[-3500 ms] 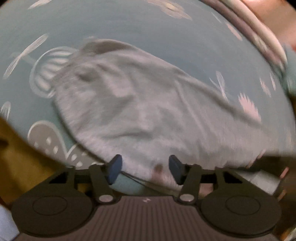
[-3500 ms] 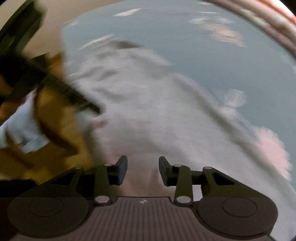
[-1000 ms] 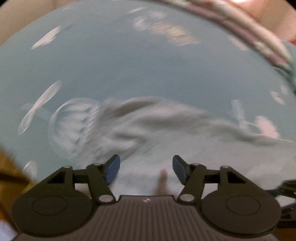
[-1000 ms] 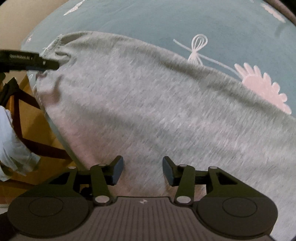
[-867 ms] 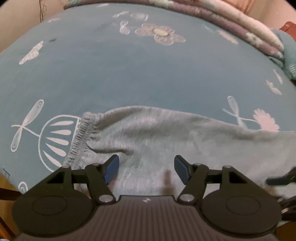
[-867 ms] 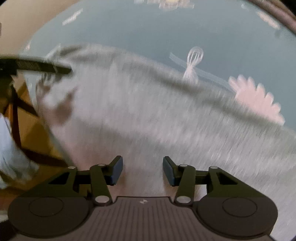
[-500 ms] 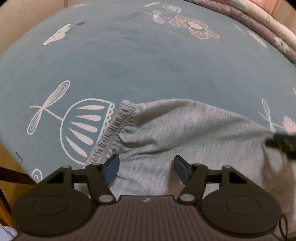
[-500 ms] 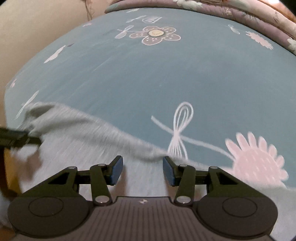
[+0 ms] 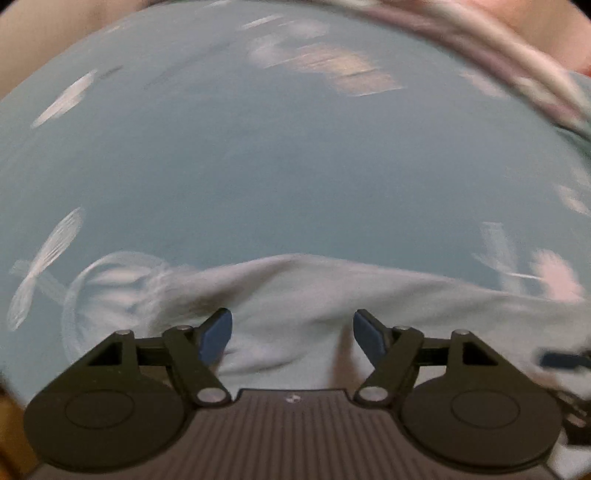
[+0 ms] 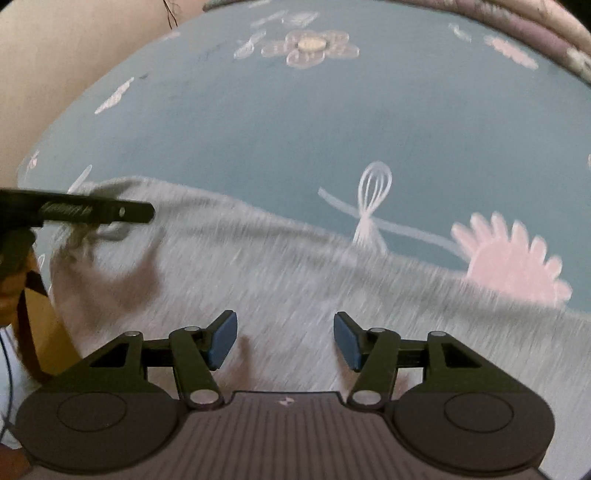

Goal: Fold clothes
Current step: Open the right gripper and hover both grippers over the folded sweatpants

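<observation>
Grey garment lies spread flat on the bed — teal sheet with white and pink flower prints. It runs across the near edge of the bed in both wrist views. Left view is motion-blurred.

Left gripper: fingers stand well apart, jaws have just been opening. Cloth lies below the gap between them, pads not pressing on it — nothing held. In the right view the same gripper shows as a dark bar at the garment's left end, over the bunched edge there; contact there can't be told.

Right gripper: fingers also apart, jaws have just been opening, grey cloth under the gap, no grip on it.

Pink flower print sits just past the garment's far edge on the right. Folded quilt runs along the bed's far side.
</observation>
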{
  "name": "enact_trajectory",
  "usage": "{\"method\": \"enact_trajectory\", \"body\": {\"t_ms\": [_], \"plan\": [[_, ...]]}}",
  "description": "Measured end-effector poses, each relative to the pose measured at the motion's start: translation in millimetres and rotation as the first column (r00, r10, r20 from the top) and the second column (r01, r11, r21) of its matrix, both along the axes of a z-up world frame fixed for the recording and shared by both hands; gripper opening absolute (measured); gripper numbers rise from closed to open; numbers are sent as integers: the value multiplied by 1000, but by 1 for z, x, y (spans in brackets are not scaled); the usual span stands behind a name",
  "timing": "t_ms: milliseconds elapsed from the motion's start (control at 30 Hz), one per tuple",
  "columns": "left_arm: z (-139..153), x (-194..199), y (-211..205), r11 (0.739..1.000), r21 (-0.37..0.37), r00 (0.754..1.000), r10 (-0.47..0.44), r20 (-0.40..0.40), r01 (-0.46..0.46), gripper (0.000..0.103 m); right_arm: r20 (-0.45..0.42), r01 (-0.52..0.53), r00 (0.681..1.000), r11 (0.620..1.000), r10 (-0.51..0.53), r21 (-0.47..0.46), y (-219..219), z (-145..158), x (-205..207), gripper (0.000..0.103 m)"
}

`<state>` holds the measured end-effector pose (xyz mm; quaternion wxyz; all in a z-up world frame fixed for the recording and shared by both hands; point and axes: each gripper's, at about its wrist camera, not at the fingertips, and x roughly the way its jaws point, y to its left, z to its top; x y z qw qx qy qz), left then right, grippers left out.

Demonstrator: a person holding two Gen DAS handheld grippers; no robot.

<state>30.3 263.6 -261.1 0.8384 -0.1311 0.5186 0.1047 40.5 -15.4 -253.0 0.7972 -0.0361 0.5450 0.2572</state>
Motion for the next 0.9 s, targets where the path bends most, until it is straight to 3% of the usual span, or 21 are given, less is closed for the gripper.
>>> {"method": "enact_trajectory", "body": {"t_ms": [67,200,267,367,433,500,600,667,767,900], "plan": [[0,-9,14,998,-56,999,21,29,-20,71,-19,11,1000,1000,-11,9,1,-1,-5,63],[18,-15,12,998,-58,998,11,56,-8,71,-27,5,1000,1000,-4,11,5,-1,-8,63],[25,-14,6,994,-104,994,-28,103,39,74,-23,-9,1000,1000,9,12,10,0,-9,65],[19,-3,-1,987,-143,994,-56,94,70,74,-23,-33,999,999,34,10,17,1,-13,65],[9,4,4,995,-98,997,-25,73,32,74,-27,-46,999,999,47,12,22,1,-15,65],[1,9,14,995,-98,998,21,51,-16,71,-24,-51,998,999,51,15,25,2,-17,65],[18,-1,14,985,-172,993,19,114,0,73,-4,-85,996,996,85,28,30,6,-20,65],[28,-11,14,988,-151,992,6,124,13,74,32,-144,989,989,143,29,38,10,-25,65],[44,-26,14,992,-120,990,-11,138,28,74,84,-284,956,958,280,37,59,16,-38,60],[48,-36,29,994,-104,991,30,127,-16,74,131,-509,857,858,498,65,94,18,-68,53]]}}
